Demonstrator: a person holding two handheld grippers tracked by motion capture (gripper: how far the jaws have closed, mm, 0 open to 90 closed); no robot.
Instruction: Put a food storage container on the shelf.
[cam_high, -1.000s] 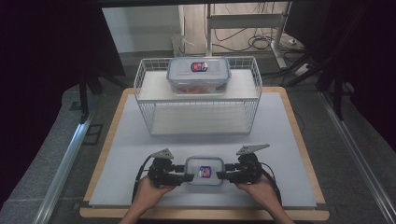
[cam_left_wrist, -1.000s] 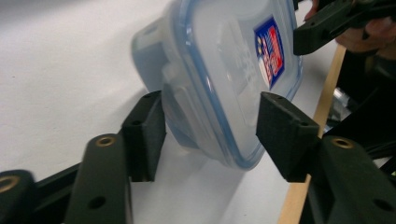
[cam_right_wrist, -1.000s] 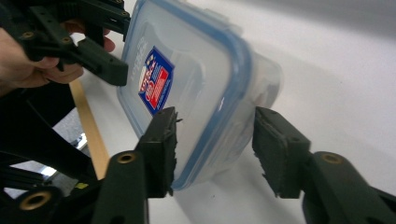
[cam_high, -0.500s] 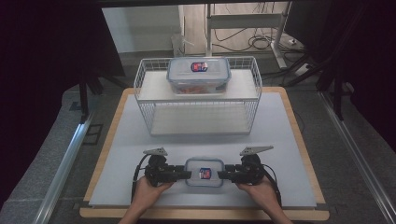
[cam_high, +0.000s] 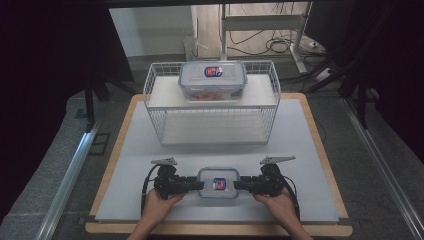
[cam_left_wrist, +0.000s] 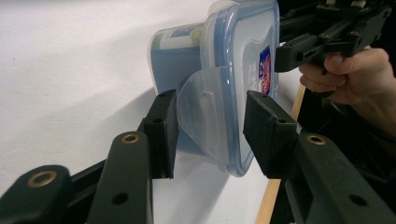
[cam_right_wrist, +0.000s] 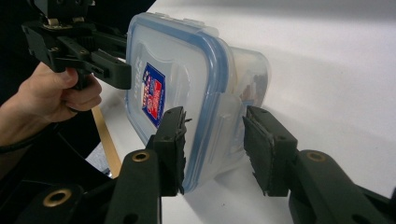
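A small clear container (cam_high: 218, 182) with a blue-rimmed lid and a red-blue label lies on the white mat (cam_high: 150, 150) near the front edge. My left gripper (cam_high: 194, 185) is at its left end and my right gripper (cam_high: 242, 185) at its right end. In the left gripper view the pads (cam_left_wrist: 163, 130) press on the latch flap and lid rim of the container (cam_left_wrist: 233, 70); these jaws have just been closing. In the right gripper view one pad (cam_right_wrist: 173, 140) meets the lid of the container (cam_right_wrist: 187, 70). The other pad stands slightly off the wall, and these jaws have just been closing too.
A white wire rack (cam_high: 212, 125) stands at the back of the mat, with a larger lidded container (cam_high: 213, 80) holding something orange on its top shelf. The wooden board's edge (cam_high: 220, 230) runs close behind the hands. Dark floor and metal rails flank the table.
Both pairs of jaws have narrowed around the small container's ends. The hands and the container have stayed almost in place.
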